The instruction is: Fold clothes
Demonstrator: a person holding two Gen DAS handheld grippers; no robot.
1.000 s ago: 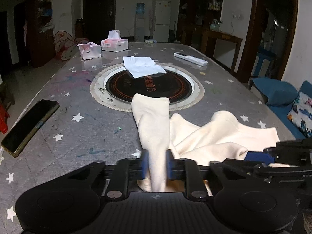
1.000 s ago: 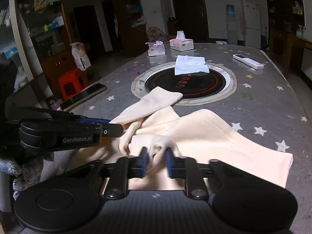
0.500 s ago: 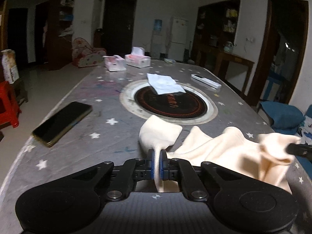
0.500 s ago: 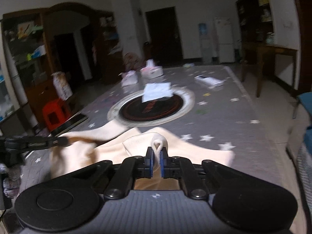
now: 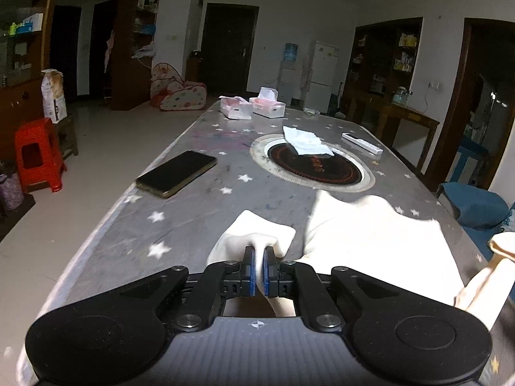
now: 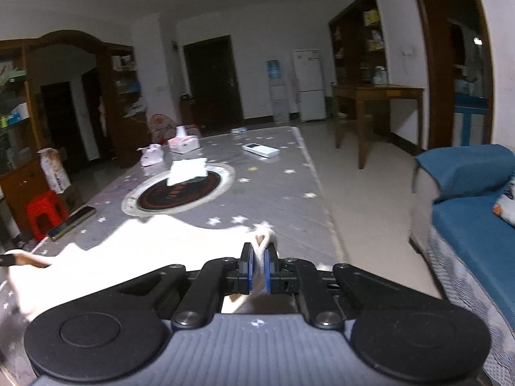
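Observation:
A cream garment (image 5: 370, 234) is stretched over the near end of the grey star-patterned table (image 5: 199, 206). My left gripper (image 5: 257, 254) is shut on a fold of it near its left end. My right gripper (image 6: 259, 251) is shut on another fold of the cream garment (image 6: 154, 241) near the table's right edge. The cloth spans between the two grippers, lifted at both held points. Its near edge is hidden behind the gripper bodies.
A black phone (image 5: 177, 173) lies at the table's left edge. A round inset hotplate (image 5: 315, 165) with a white cloth (image 5: 305, 138) sits mid-table. Two tissue boxes (image 5: 267, 104) and a white remote (image 5: 362, 138) lie beyond. A blue sofa (image 6: 476, 212) stands right, a red stool (image 5: 37, 154) left.
Both grippers closed on the garment, lifted and pulled apart toward the near end of the table. The bunched cloth has spread out between them, and the sleeve has come off the hotplate.

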